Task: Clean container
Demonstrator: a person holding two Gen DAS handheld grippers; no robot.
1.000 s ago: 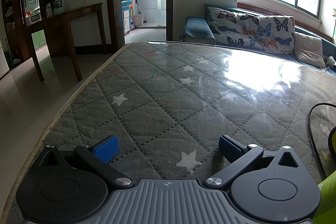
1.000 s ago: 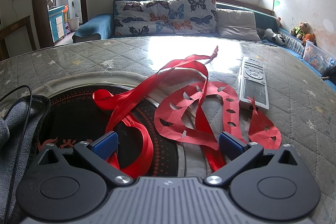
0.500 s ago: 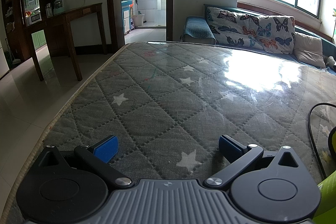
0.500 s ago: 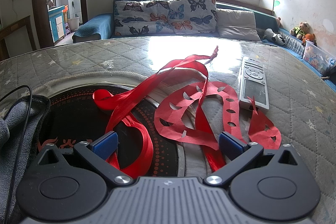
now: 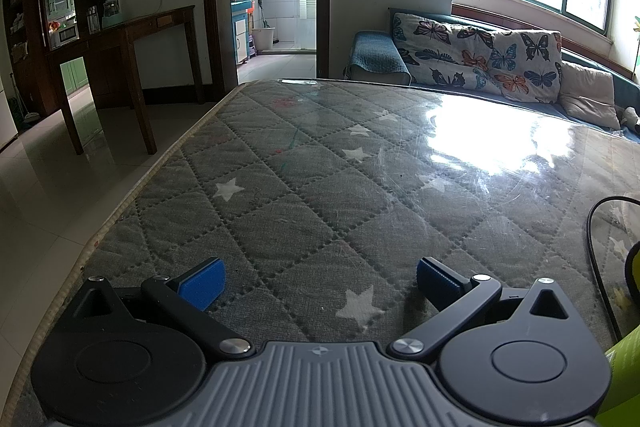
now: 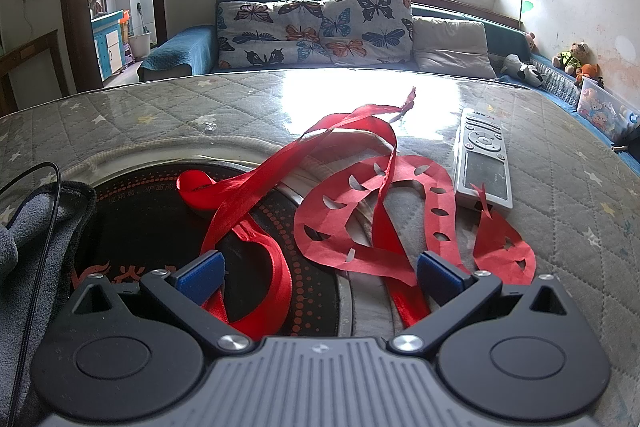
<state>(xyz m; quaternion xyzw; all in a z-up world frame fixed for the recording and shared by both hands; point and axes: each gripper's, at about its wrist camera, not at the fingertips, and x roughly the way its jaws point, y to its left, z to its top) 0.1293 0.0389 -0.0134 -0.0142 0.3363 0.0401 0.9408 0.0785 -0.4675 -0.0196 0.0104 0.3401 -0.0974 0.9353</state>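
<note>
The grey quilted, star-printed table [image 5: 320, 187] fills both views, with the round black induction cooktop [image 6: 152, 227] at lower left of the right-wrist frame under a red satin ribbon [image 6: 256, 195]. Centre-right lie red cut-paper strips [image 6: 360, 227] and a silver remote control [image 6: 484, 159]. The left claw [image 5: 320, 281] and right claw [image 6: 320, 273] are both spread wide, holding nothing.

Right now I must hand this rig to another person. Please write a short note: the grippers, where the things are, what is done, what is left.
Left gripper: open, holds nothing, over bare quilted table.
Right gripper: open, holds nothing, over the red ribbon.
Ribbon and red paper cutout lie across the black round cooktop; remote beside them; grey cloth at the left.
Done: nothing visible. Left: clear the ribbons, then wipe.
</note>
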